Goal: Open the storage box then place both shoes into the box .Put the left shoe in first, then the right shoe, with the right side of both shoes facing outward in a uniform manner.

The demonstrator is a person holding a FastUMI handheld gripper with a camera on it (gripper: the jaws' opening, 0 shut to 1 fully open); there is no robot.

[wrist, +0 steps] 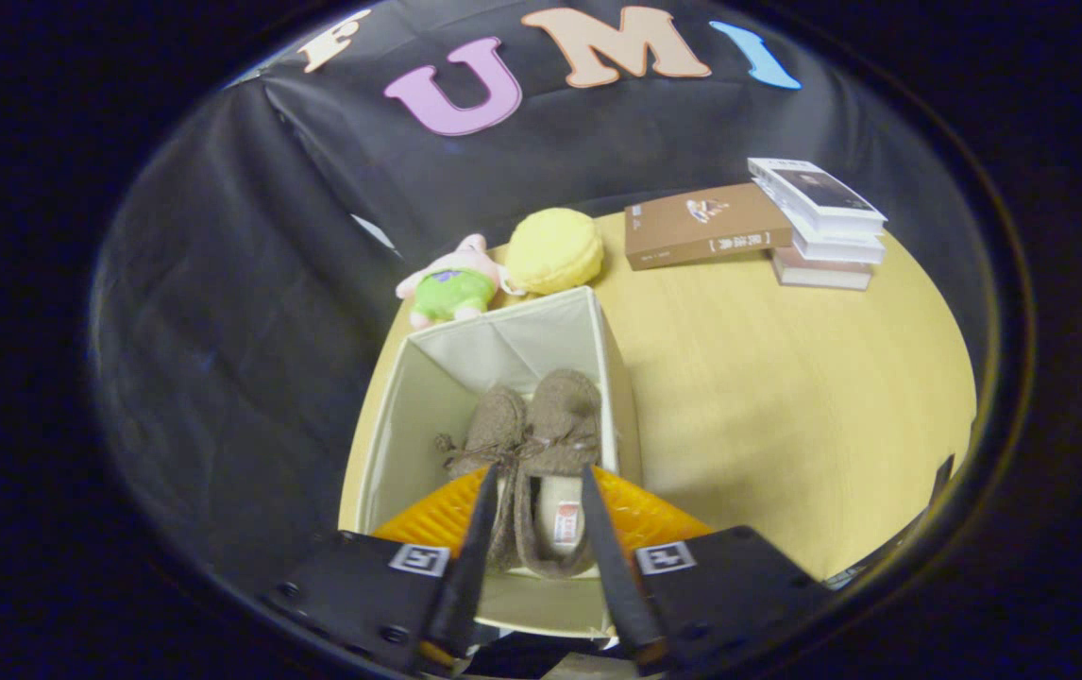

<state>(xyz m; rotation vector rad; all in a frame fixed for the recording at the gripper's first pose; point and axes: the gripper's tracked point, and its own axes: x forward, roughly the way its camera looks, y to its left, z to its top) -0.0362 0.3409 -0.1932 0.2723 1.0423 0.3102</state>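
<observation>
Shoes, a pair of brown fuzzy slip-ons with thin brown laces, lie side by side between and just ahead of my gripper [536,482], whose two black fingers [477,538] stand spread apart above them with nothing pinched; I read it as open, each finger tip hovering over the heel end of the pair rather than pressing on it. The right-hand shoe [560,444] shows its pale insole with a small red-and-white label, and it sits between my fingers; the left-hand shoe [494,434] lies touching it, partly behind my left finger. Both shoes rest on the floor of the cream fabric storage box [390,425], open at the top, toes pointing away from me toward its far wall. An orange ribbed surface [437,515] shows at the box's near edge just behind my fingertips; I cannot tell what it is. The box stands on the light wooden tabletop [786,397], near its left edge. Beyond the box, touching or nearly touching its far rim, sit a pink plush toy in green clothing [451,283] and a round yellow plush cushion [555,250]. Farther off to the right lie a brown flat book [706,227] and, just beside it, a stack of white books [819,227].
</observation>
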